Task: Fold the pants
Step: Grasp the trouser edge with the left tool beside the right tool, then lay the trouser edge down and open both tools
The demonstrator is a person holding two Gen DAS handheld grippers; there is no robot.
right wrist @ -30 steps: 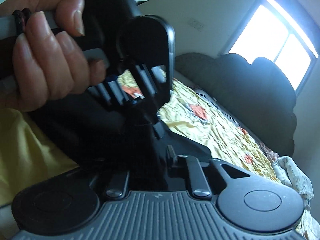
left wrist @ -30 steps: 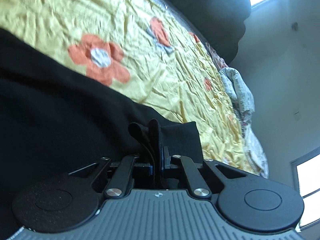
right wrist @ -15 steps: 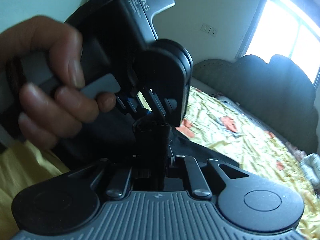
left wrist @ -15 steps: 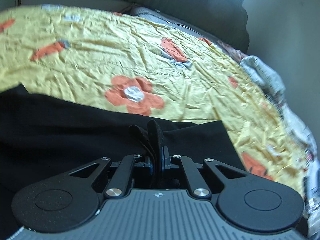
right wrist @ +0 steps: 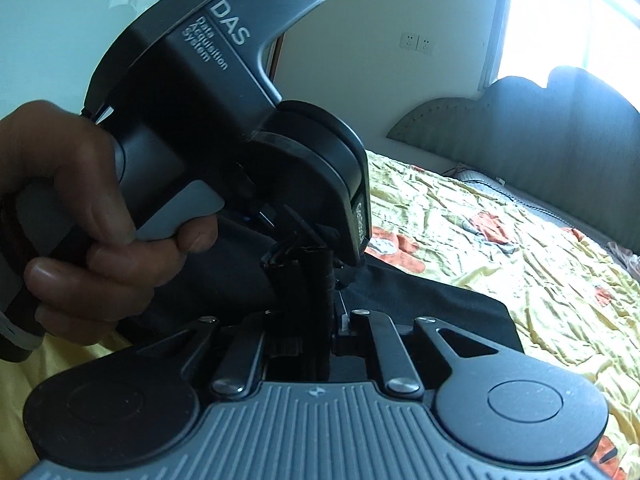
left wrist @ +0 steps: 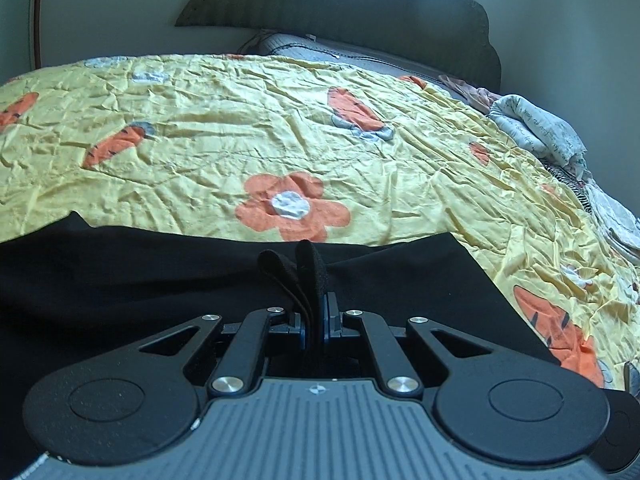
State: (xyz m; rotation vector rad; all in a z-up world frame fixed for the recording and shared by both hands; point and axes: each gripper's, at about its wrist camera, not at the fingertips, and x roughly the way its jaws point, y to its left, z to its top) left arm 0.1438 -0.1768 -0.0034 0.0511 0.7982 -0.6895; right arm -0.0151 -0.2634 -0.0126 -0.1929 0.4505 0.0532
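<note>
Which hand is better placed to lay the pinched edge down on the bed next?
Left, probably. The left tool pinches the black fabric pants facing open yellow flowered bedsheet; the right tool faces the left device.

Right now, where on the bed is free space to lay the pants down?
Free: yellow sheet between the black pants and the headboard. Crowded: right edge, crumpled bedding; near side, both tongs, left and right, clamp cloth.
</note>
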